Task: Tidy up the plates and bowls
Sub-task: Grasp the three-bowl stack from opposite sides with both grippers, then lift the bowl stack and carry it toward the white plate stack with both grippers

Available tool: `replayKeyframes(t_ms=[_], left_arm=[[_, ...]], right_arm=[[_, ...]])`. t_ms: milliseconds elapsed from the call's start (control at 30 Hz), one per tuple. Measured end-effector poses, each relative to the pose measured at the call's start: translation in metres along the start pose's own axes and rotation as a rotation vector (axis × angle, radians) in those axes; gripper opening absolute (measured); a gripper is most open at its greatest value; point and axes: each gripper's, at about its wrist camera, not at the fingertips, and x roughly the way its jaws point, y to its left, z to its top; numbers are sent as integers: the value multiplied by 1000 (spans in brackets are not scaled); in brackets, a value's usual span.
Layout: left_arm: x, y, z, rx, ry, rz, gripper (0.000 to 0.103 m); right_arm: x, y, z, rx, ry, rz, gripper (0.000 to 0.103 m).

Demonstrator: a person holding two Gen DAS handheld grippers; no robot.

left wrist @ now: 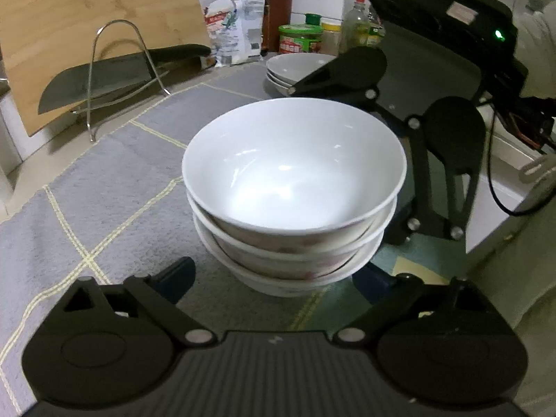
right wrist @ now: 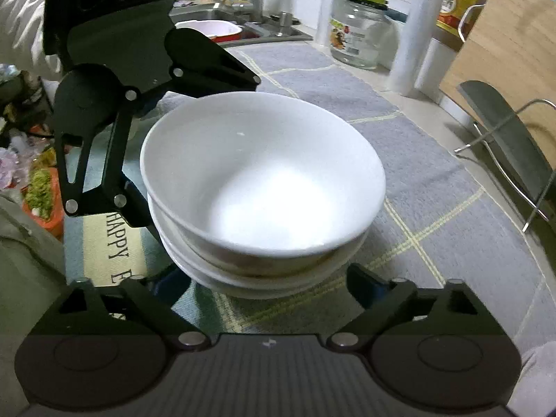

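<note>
Three white bowls (left wrist: 293, 173) (right wrist: 264, 173) are nested in an upright stack on a grey checked mat (left wrist: 104, 180). My left gripper (left wrist: 274, 274) straddles the lowest bowl near its base. A narrow gap shows at its left fingertip, and the bowl partly hides the right fingertip. My right gripper (right wrist: 264, 278) comes from the opposite side, its fingertips close beside the lowest bowl with no pad seen pressing. Each view shows the other gripper's fingers (left wrist: 347, 76) (right wrist: 215, 66) reaching around the far side of the stack, with their tips hidden behind the bowls.
A stack of white plates (left wrist: 295, 67) sits behind the bowls. A cleaver on a wire rack (left wrist: 104, 80) and a wooden cutting board (left wrist: 97, 17) stand at the back left. Jars and bottles (left wrist: 299, 38), a glass jar (right wrist: 358, 34) and a sink (right wrist: 243, 27) line the counter.
</note>
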Motion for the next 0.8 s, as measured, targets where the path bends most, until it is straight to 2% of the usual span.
replayKeyframes(t_ms=[67, 133, 200, 400, 800], left_arm=[[0, 1, 0, 9, 6, -21, 93], [0, 3, 1, 17, 12, -48, 85], [0, 4, 2, 23, 13, -66, 84], [0, 8, 3, 35, 13, -98, 83], [4, 7, 9, 94, 33, -114, 85]], right_arm=[[-1, -2, 2, -9, 10, 25, 91], [-1, -2, 2, -17, 14, 43, 86], [-3, -2, 3, -19, 20, 53, 84], [-8, -4, 2, -12, 24, 67, 82], [-8, -5, 5, -26, 32, 73, 83]])
